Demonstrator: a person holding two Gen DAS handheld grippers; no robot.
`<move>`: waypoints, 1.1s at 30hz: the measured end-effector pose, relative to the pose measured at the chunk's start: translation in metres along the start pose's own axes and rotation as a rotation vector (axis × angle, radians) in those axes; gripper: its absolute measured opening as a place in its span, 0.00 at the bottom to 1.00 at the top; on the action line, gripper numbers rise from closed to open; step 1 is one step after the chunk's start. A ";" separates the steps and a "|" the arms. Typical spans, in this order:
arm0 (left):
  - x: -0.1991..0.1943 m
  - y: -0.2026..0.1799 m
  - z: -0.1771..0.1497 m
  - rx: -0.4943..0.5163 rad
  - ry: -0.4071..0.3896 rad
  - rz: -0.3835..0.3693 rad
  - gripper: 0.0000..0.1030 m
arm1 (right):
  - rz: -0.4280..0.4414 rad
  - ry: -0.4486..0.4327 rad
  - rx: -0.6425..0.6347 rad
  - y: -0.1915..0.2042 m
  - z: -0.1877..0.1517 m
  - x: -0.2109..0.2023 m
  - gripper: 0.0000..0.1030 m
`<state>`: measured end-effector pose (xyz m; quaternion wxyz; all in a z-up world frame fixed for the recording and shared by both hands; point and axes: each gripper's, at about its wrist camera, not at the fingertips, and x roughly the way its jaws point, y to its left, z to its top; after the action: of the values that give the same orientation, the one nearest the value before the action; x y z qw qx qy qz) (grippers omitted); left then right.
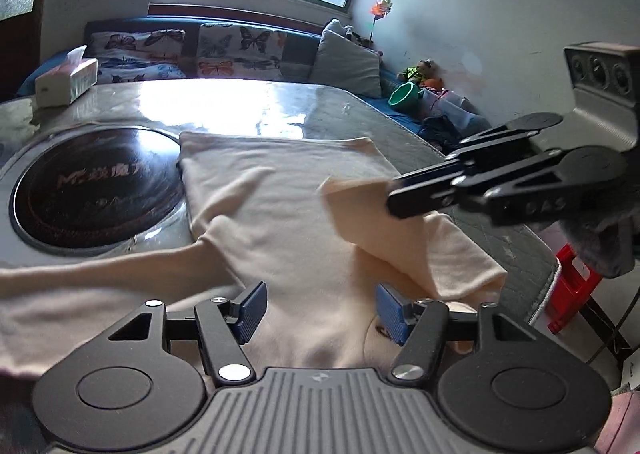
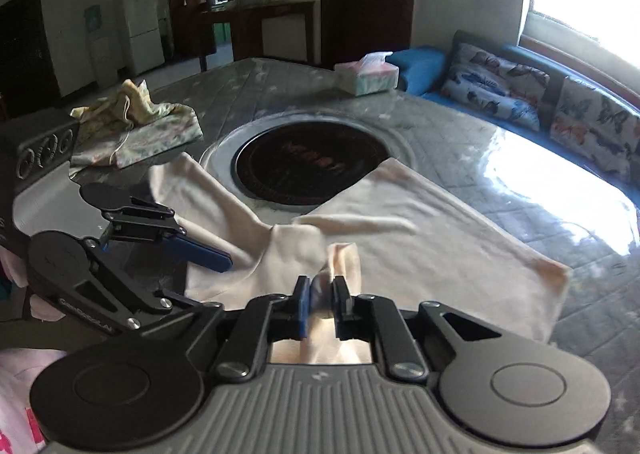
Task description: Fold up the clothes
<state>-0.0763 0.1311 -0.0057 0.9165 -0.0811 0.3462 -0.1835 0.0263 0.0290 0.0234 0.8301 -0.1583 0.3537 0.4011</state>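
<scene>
My right tongs (image 2: pixel 320 304) were pinched nearly closed on a fold of the cream garment (image 1: pixel 280 214), lifting that piece of cloth off the rest, which lay spread flat on the counter (image 1: pixel 248 102) with one sleeve trailing off to my left. My left tongs (image 1: pixel 316 308) stood wide apart, blue pads (image 1: pixel 252 306) hovering just over the garment near its neckline and gripping nothing. The garment's far edge overlapped the rim of the round dark cooktop (image 2: pixel 308 166) sunk into the middle of the counter. A tissue box (image 2: pixel 366 78) sat at the far side of the counter with a tissue sticking up from its slot. Farther along the counter, seen from my right wrist, a crumpled floral cloth (image 2: pixel 136 126) lay in a heap, well apart from the garment I was working on. Beyond the counter ran a blue sofa (image 2: pixel 420 66) carrying butterfly-print cushions (image 1: pixel 240 50), and at its end a green bucket (image 1: pixel 404 94) sat among toys; what it held I could not make out.
</scene>
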 end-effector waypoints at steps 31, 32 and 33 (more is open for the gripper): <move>0.008 0.014 -0.004 -0.121 -0.014 0.051 0.57 | -0.157 0.054 0.208 -0.072 -0.078 -0.019 0.19; 0.000 0.021 -0.006 -0.141 -0.027 0.086 0.57 | -0.156 0.055 0.205 -0.071 -0.078 -0.018 0.19; -0.008 0.029 -0.009 -0.165 -0.039 0.129 0.58 | -0.155 0.056 0.202 -0.070 -0.078 -0.018 0.19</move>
<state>-0.0796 0.1602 -0.0155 0.9231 -0.1376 0.3468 -0.0934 0.0375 -0.0677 -0.0197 0.8600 -0.1120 0.4019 0.2936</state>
